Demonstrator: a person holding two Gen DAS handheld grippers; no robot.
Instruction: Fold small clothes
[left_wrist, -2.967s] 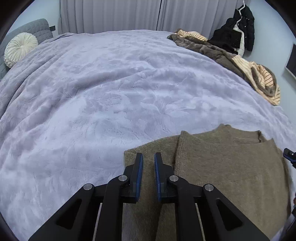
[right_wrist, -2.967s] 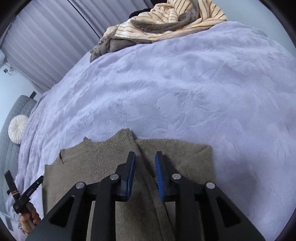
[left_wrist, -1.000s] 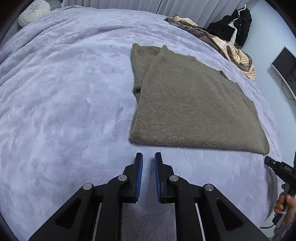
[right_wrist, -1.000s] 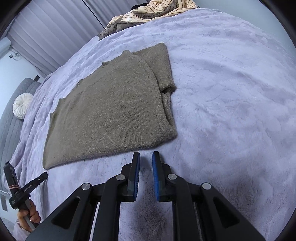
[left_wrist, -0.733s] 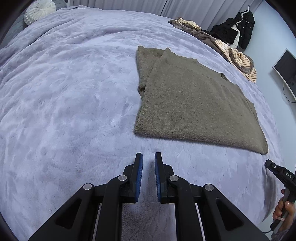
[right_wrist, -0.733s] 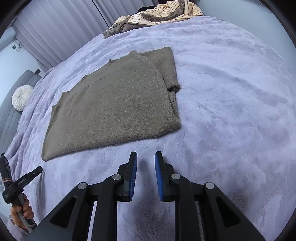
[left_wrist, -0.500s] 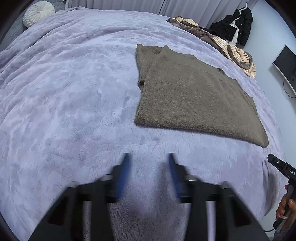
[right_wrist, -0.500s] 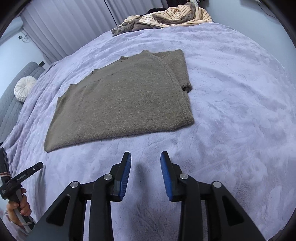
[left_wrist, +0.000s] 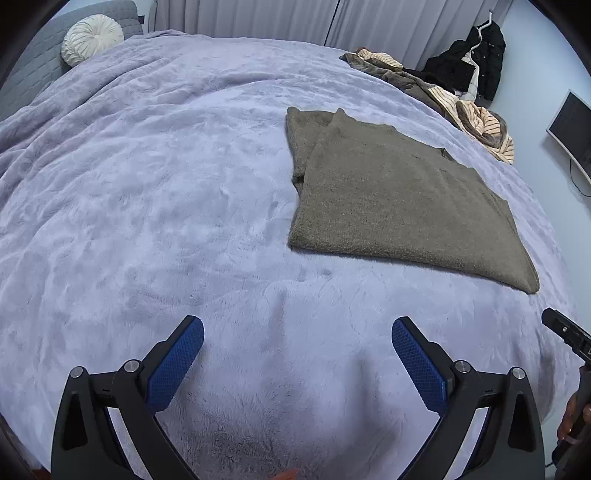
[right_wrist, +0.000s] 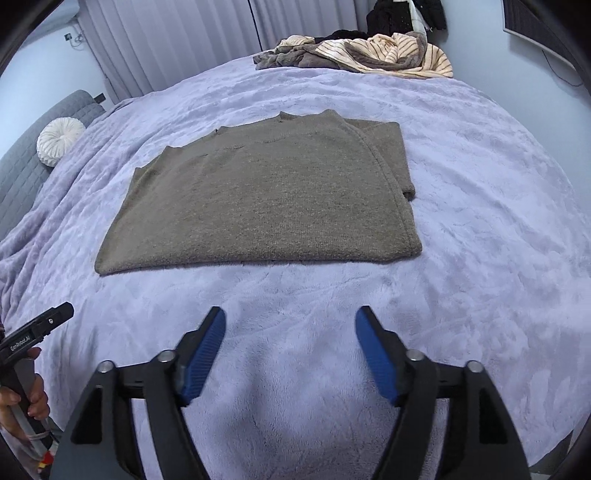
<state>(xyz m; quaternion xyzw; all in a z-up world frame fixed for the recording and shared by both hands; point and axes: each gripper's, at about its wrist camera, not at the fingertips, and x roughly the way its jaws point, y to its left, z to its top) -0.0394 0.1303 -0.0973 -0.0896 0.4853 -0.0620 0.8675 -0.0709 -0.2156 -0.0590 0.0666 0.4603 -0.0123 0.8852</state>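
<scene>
An olive-brown knit sweater (left_wrist: 399, 195) lies flat on the lilac bedspread (left_wrist: 147, 206), its sleeves folded under at the sides. In the right wrist view the sweater (right_wrist: 266, 199) lies ahead of me, hem toward me. My left gripper (left_wrist: 297, 332) is wide open and empty, held over the bedspread short of the sweater's near left corner. My right gripper (right_wrist: 290, 321) is wide open and empty, short of the sweater's hem. Neither gripper touches the sweater.
A heap of striped and brown clothes (right_wrist: 369, 55) lies at the far edge of the bed. A round white cushion (left_wrist: 92, 38) rests on a grey sofa at the far left. A black coat (left_wrist: 476, 62) hangs by the wall. A screen (left_wrist: 569, 125) is mounted at right.
Both grippers have drawn back off the sweater toward the near edge of the bed. Both jaws, nearly shut one second ago, have opened wide.
</scene>
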